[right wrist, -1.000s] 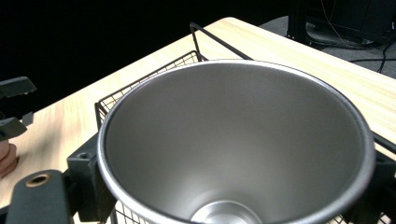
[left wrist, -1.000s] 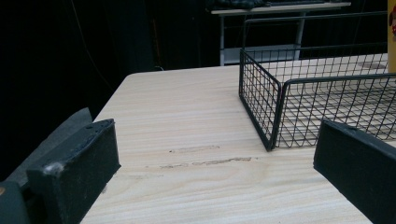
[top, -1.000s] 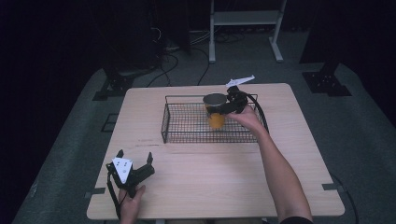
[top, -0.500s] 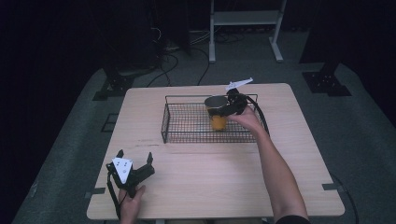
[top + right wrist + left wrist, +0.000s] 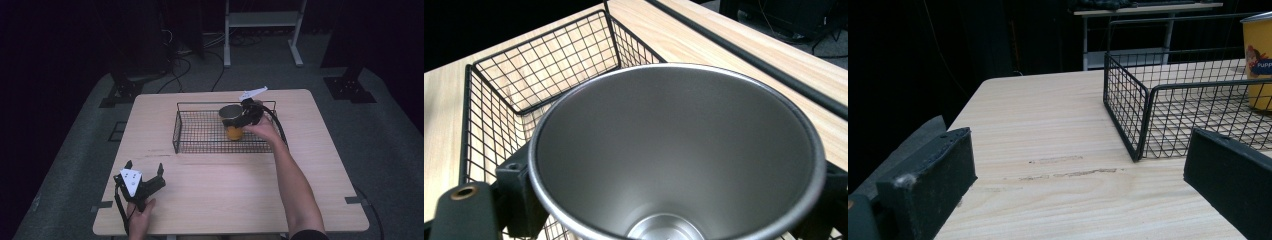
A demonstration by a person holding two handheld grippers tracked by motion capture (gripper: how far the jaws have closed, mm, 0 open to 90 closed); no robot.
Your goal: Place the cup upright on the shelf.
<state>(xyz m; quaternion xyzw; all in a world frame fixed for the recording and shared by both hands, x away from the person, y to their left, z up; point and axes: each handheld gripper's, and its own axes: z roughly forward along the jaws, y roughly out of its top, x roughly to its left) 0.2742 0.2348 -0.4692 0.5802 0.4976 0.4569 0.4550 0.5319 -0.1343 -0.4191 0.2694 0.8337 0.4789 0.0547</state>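
Steel-lined yellow cup [image 5: 233, 120] upright in the wire basket [image 5: 200, 145], high view: right claw [image 5: 245, 119] clamped on it. Left claw [image 5: 145, 177] open, empty, well apart on the surface [image 5: 225, 190]. Left gripper view: cup [image 5: 1258, 60] far right. Right gripper view: rim [image 5: 674, 150] between jaws, axis vertical.

Your left tool [image 5: 1068, 195] sits with jaws wide apart over the worktop [image 5: 1048, 135]; ahead stands the wire basket [image 5: 1128, 110], holding a yellow cup [image 5: 1259, 60].

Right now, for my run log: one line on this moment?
right gripper: shut on cup | cup: in basket | left gripper: open, idle on table
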